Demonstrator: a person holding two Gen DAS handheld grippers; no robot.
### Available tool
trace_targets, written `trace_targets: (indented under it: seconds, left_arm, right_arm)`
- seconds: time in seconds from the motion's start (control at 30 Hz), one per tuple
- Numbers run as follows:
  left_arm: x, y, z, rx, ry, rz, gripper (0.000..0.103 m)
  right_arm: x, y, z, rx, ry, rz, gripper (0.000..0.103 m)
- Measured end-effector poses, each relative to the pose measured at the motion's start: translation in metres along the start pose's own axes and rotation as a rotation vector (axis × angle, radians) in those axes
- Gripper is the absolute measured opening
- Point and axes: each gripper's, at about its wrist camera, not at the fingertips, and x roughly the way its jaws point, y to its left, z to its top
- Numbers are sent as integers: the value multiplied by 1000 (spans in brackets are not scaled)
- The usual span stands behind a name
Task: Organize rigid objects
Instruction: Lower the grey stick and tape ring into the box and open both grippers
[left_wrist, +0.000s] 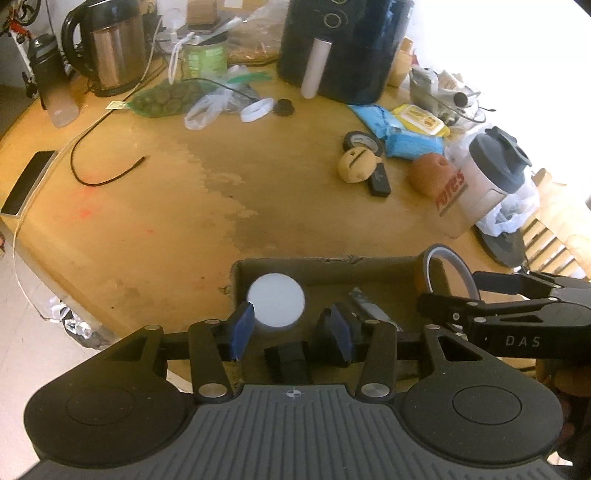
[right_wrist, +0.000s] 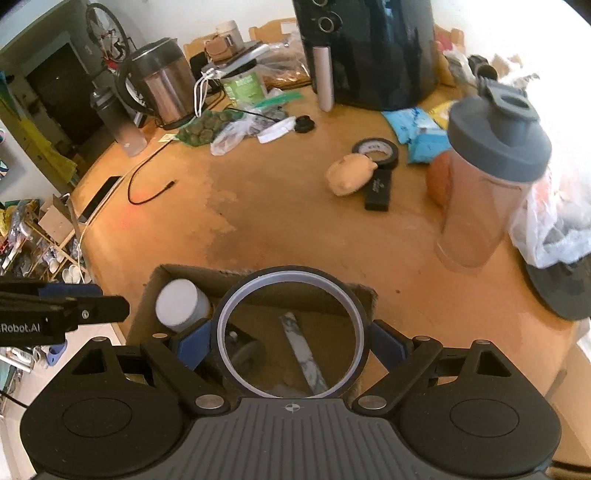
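A glossy amber tape ring (right_wrist: 291, 332) is being clamped between matt blue rubbery pads (right_wrist: 192, 347). Below the tongs, a rough-torn cardboard box (right_wrist: 258, 278) is being shown; beyond it, worn, blotchy wooden counter (right_wrist: 277, 214).

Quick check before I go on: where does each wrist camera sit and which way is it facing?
Left wrist: on the left tongs, looking down into the cardboard box at a white-lidded jar; pads open, empty; the right tongs cross at right.
Right wrist: on the right tongs, above the same box, clamping a tape ring; the left tongs poke in at left.
Shared: box, jar, shaker bottle, black tape roll, kettle.
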Motion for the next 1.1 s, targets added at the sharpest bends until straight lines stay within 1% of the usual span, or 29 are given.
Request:
trace_targets:
  seconds: [0.07,0.1,0.13,0.2,0.43,0.53,1.1]
  left_arm:
    - [-1,4,0,-6,-4,1,45]
    - [-1,6,0,-7,-5,2,46]
    - [-1,8,0,-9,-5,2,46]
    - [-1,10,0,-9,-1,0,46]
    - [5,18,1,-1,21,-13,46]
    - [7,19,3,11,25,-22,46]
    - [24,13,21,101,44,-73,46]
  right_arm:
    - [1,5,3,-12,-12,5,92]
    - [1,8,4,-21,-19,7,101]
    - [2,10,4,-30,-22,-2,103]
    - [6,15,5,-46,-22,-38,103]
    - [17,19,0,-26,31,-46,103]
    - [19,20,-1,-18,40,-52,103]
    - [21,15,-4,64,37,-103,103]
